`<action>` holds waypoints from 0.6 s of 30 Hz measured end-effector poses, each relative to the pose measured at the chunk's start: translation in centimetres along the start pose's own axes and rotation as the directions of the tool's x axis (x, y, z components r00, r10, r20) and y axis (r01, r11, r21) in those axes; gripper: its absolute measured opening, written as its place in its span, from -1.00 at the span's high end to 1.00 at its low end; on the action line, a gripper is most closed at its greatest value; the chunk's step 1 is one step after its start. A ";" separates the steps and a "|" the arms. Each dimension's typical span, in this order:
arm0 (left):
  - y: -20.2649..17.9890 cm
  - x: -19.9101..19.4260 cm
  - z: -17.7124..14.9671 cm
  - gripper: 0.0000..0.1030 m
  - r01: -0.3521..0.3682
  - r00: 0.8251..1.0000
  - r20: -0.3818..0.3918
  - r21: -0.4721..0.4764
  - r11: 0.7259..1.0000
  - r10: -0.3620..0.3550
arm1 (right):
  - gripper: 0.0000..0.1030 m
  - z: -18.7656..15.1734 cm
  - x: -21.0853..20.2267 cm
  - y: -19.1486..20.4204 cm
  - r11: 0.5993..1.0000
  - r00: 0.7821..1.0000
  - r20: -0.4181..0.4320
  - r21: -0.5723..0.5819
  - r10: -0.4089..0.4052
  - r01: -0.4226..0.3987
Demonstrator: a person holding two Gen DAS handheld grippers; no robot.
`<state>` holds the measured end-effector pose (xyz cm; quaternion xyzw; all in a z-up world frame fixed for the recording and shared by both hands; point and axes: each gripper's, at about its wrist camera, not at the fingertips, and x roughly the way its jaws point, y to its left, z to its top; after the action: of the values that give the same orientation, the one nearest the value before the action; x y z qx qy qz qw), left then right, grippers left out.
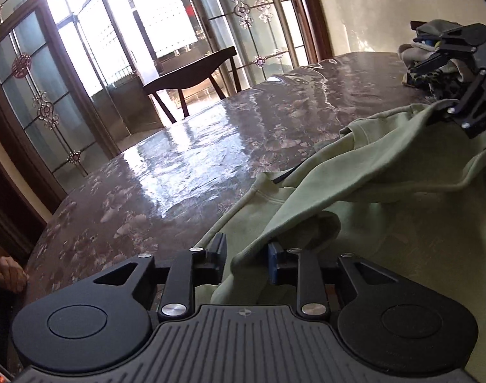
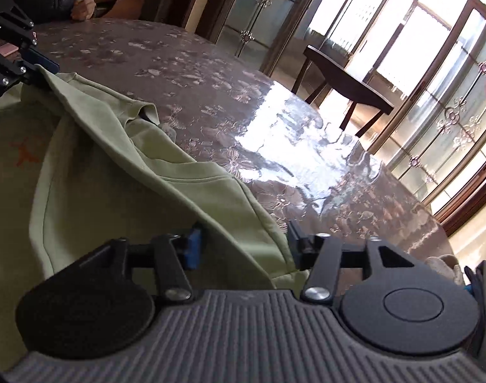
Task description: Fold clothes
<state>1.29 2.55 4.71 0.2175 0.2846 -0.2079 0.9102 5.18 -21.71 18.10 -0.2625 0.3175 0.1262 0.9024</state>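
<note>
While a pale green sweatshirt [image 1: 386,172] lies spread over the near part of the glossy, flower-patterned worktop [image 1: 185,159], I hold my left fingers [image 1: 246,257] apart, a raised fold of the green cloth running between them without either pad pressing on it. One pad is black, the other blue. My right fingers [image 2: 243,242] stand wide too, with the sweatshirt's ribbed hem passing between them, loose and ungripped.

From the left wrist view, my right gripper shows at the far right edge, touching the lifted edge of the sweatshirt. From the right wrist view, my left gripper shows at the upper left, at the opposite end of the same raised fold. A small orange mark [image 2: 24,154] sits on the flat part of the garment. The cuff of a sleeve [image 2: 145,111] lies crumpled toward the worktop's middle.

A heap of other clothes [image 1: 434,63], one piece in a dark leaf print, rests on the worktop beyond the sweatshirt. A dark wooden chair [image 1: 195,76] stands past the worktop's far edge, before glass doors [image 1: 45,95] flooded with daylight. A seated person's hand [image 2: 83,8] rests at the worktop's rim.
</note>
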 end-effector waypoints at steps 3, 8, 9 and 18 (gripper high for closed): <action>2.0 -1.1 -0.5 -0.07 0.000 1.000 0.006 -0.057 0.998 0.000 | -0.76 -1.1 -3.8 0.0 0.997 0.993 0.091 -0.028 -0.072 0.074; 2.2 -0.7 0.0 -0.07 0.002 1.000 0.010 -0.054 0.999 -0.002 | -0.76 -3.3 -10.0 2.9 0.995 0.976 0.216 -0.086 -0.039 0.058; 1.9 -0.5 0.3 -0.05 0.000 1.000 0.011 -0.042 0.999 0.001 | -0.76 -3.7 -11.1 4.1 0.993 0.972 0.236 -0.108 -0.022 0.049; -0.1 -0.5 2.9 -0.06 -0.007 0.999 0.048 -0.004 1.000 0.007 | 0.05 -6.4 -12.3 12.7 0.934 0.977 0.192 -0.321 -0.095 0.154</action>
<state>2.10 1.14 7.14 0.2115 0.2625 -0.2093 0.9179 -12.46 -15.46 16.73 -0.4193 0.1943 0.1430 0.8752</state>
